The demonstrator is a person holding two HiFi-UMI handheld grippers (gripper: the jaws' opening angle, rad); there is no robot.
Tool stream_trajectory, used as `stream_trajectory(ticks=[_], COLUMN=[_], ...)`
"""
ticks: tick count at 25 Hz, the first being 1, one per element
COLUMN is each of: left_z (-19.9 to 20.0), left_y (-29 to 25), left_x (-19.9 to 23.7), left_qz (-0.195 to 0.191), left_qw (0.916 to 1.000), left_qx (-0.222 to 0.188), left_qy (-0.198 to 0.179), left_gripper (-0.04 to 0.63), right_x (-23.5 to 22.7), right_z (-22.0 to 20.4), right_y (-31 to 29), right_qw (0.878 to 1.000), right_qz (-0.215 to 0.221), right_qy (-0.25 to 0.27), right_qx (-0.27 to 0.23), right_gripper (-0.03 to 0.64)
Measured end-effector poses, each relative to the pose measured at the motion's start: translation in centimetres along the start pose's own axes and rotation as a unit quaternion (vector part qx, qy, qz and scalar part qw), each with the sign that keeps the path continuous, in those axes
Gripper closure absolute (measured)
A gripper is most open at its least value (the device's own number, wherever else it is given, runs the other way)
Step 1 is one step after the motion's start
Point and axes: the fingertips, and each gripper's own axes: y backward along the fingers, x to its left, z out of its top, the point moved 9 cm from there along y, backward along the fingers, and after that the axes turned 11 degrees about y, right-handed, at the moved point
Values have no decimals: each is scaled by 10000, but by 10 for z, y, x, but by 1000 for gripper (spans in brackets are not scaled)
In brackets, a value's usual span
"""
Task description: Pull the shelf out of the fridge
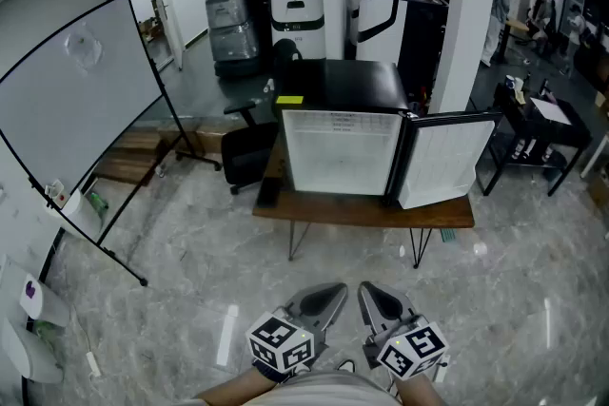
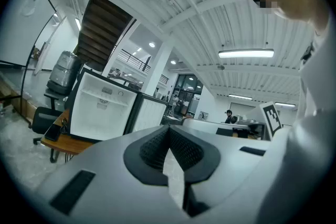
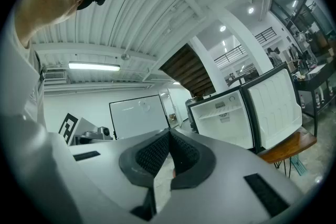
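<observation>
The fridge point(image 1: 343, 147) stands on a wooden table point(image 1: 362, 209) with its door point(image 1: 442, 157) swung open to its right side. Inside the fridge, across the upper part of the white cavity, runs what looks like the thin shelf point(image 3: 220, 113), though it is faint at this range. Well apart from the fridge, low in front of it, the left gripper point(image 1: 335, 290) and the right gripper point(image 1: 367, 292) sit side by side, each with its jaws closed together and nothing between them. A whiteboard point(image 1: 76, 81) stands left of the fridge.
</observation>
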Motion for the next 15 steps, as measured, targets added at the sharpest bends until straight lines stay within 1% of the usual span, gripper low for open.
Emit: stream_trajectory(ticks=[11,15], left_z=[-7,-11], left_y=[-12,-16], left_x=[-6,-9], left_qz=[76,150], left_qw=[10000,9999], left_qx=[18,40], left_qy=[7,5], left_gripper=[589,589], right_x=[-12,-20], right_z=[-4,-6], right_y=[6,11], right_qw=[9999,9996], right_qz=[74,100], right_qy=[-81,-267], right_qx=[0,-69], right_gripper=[598,598])
